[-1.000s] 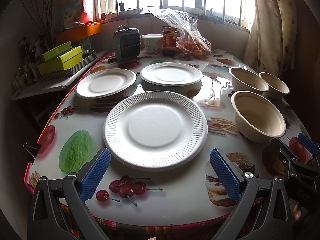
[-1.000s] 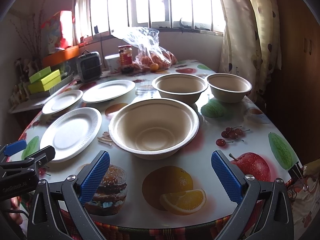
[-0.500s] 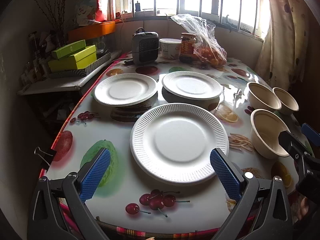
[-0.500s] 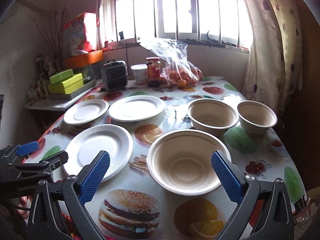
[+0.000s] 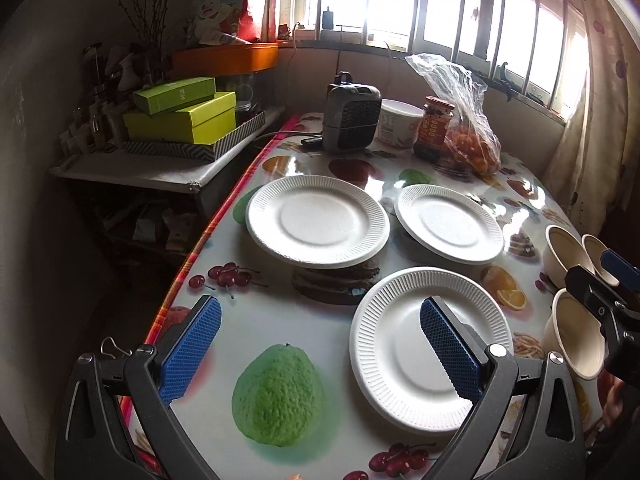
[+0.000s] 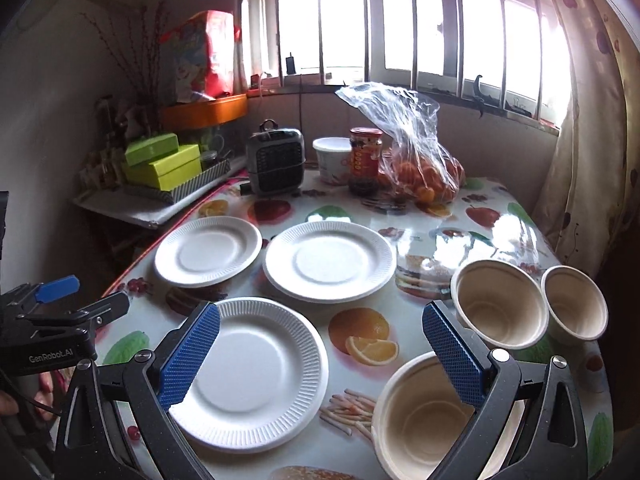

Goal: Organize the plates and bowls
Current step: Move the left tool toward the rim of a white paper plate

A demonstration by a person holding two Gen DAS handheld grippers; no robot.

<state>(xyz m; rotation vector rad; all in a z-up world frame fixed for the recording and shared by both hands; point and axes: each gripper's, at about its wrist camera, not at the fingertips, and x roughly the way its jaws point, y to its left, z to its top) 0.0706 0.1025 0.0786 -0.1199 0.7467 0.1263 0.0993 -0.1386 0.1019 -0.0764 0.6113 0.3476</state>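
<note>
Plates: three white paper plates on the fruit-print tablecloth. In the right wrist view the nearest plate sits lower centre-left, the second plate mid-frame, the third plate to its left. Three beige paper bowls on the right side: the large bowl bottom right, the medium bowl and the small bowl above it, all apart from each other. Left gripper hangs over bare cloth lower centre of its view, jaws spread wide, nothing between them; its right pad overlaps the nearest plate in frame. Right gripper is also wide apart and empty. Judgement: all pieces light, thin, easily crushed or slid on the glossy cloth. Pinch the ribbed rim edge-on, gentle squeeze; bowls by the rim wall
</note>
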